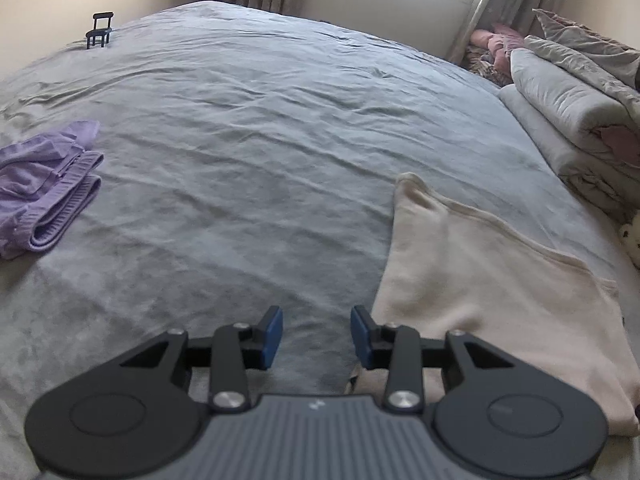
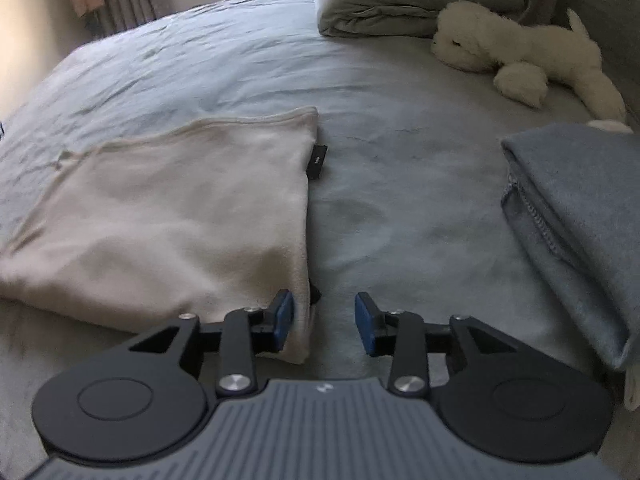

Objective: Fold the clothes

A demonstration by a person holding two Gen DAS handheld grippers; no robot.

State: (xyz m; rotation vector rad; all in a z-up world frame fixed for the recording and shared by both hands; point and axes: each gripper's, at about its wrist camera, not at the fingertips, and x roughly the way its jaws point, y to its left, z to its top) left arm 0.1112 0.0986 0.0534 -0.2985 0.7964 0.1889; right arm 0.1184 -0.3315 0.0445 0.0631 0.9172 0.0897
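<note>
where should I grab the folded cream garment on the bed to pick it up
Probably pinch the cream garment at its near right corner, coming from the bare bedsheet on its right. That thick folded edge lies beside the open right hand-held gripper.

Purple garment [image 1: 44, 188] cut off at left edge; grey folded cloth [image 2: 580, 216] at right; label [image 2: 317, 162] unreadable.

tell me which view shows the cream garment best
The right wrist view: the cream garment lies folded there, nearly whole, black tag visible. The left wrist view shows only part, partly behind the left gripper.
</note>
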